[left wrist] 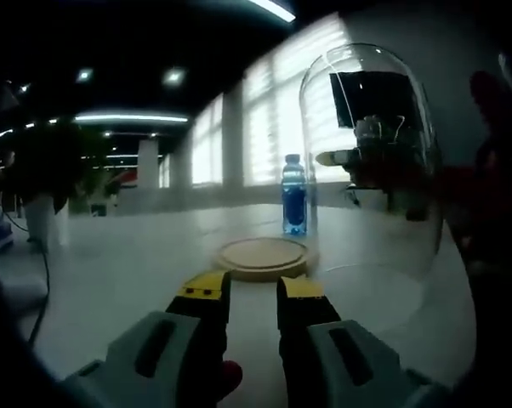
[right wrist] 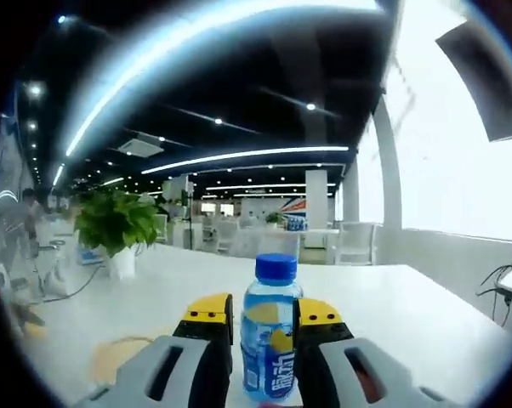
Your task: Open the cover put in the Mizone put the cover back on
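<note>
Clear glass, the dome cover [left wrist: 371,153] hangs raised ahead and to the right of your left gripper [left wrist: 253,293], off the round wooden base [left wrist: 264,256] that lies on the white counter [left wrist: 111,272] just beyond those fingers. Your left fingers are nearly pressed together and hold nothing. The Mizone bottle [left wrist: 294,195] stands upright past the base in the left gripper view. In the right gripper view, your right gripper [right wrist: 263,316] pinches that Mizone bottle [right wrist: 269,331] between its yellow-tipped fingers, blue cap above them. A potted plant [right wrist: 116,228] sits farther off to the left.
</note>
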